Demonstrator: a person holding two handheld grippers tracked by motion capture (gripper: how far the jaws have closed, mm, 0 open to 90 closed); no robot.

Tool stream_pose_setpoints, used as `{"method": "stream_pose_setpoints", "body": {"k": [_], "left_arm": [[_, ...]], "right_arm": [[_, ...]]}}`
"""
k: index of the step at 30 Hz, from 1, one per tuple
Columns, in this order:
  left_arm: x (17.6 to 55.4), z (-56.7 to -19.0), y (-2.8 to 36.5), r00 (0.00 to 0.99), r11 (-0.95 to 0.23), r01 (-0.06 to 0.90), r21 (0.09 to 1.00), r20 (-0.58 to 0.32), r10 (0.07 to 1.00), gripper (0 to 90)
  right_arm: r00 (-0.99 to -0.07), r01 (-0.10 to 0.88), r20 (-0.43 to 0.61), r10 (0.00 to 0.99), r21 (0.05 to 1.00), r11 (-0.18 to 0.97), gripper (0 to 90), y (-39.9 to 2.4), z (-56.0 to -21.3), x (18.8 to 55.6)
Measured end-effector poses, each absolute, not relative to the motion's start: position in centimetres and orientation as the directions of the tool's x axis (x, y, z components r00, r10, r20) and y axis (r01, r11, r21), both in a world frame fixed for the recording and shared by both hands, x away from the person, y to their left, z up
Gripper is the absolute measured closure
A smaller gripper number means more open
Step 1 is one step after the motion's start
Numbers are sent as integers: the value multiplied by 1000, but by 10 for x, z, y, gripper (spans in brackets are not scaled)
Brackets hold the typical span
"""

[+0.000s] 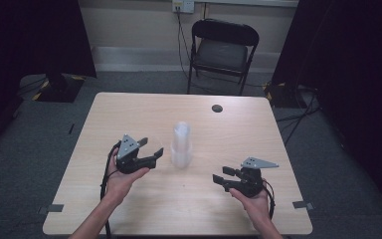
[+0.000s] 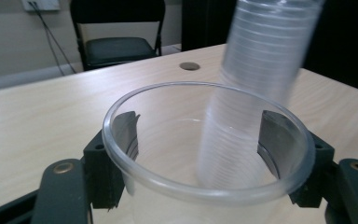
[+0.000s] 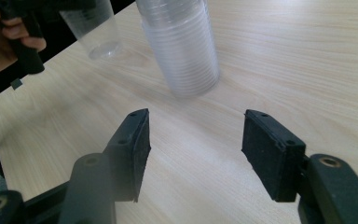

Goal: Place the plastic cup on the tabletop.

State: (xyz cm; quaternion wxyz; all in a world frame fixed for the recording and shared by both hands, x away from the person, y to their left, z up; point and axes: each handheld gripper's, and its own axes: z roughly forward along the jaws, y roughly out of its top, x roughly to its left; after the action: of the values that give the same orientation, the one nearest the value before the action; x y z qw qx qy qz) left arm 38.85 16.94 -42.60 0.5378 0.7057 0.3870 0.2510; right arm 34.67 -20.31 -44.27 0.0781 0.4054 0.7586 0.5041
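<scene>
On a pale wooden table (image 1: 129, 209), seen from above, a person's two hands each hold a black two-jaw gripper. At the table's middle stands a tall stack of clear plastic cups (image 1: 181, 144), nested one inside another, their rims showing as fine rings up the side; it looks milky and see-through. From the left gripper view the stack leans a little and stands just behind the single cup.

To the left of the stack, the left gripper (image 1: 151, 149) holds a single clear plastic cup (image 2: 205, 154), lifted off the stack and near it. Seen along the gripper's jaws, the cup is thin-walled and transparent, with a rolled, rounded rim and an open mouth facing the camera. The two black pads press its wall from either side, so the jaws are clamped on it at a middling width. In the right gripper view the same cup hangs mouth up above the tabletop, base clear of the wood.

At the right, the right gripper (image 1: 221, 177) hovers near the table's front edge, well apart from the stack. Its jaws stand wide with nothing between them.

Beyond the table stands a black folding chair (image 1: 222, 50), and a small dark round hole (image 1: 217, 108) marks the tabletop's far side.
</scene>
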Motion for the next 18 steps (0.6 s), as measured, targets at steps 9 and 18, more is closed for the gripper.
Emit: {"method": "stream_pose_setpoints", "body": {"k": [9, 18], "left_arm": [[412, -434, 168, 554, -105, 270, 957, -65, 830, 284], [432, -457, 180, 502, -116, 320, 940, -64, 863, 287]], "right_arm": [[-653, 542, 294, 698, 825, 160, 417, -205, -445, 348], [-656, 549, 298, 693, 819, 167, 417, -203, -448, 349]]}}
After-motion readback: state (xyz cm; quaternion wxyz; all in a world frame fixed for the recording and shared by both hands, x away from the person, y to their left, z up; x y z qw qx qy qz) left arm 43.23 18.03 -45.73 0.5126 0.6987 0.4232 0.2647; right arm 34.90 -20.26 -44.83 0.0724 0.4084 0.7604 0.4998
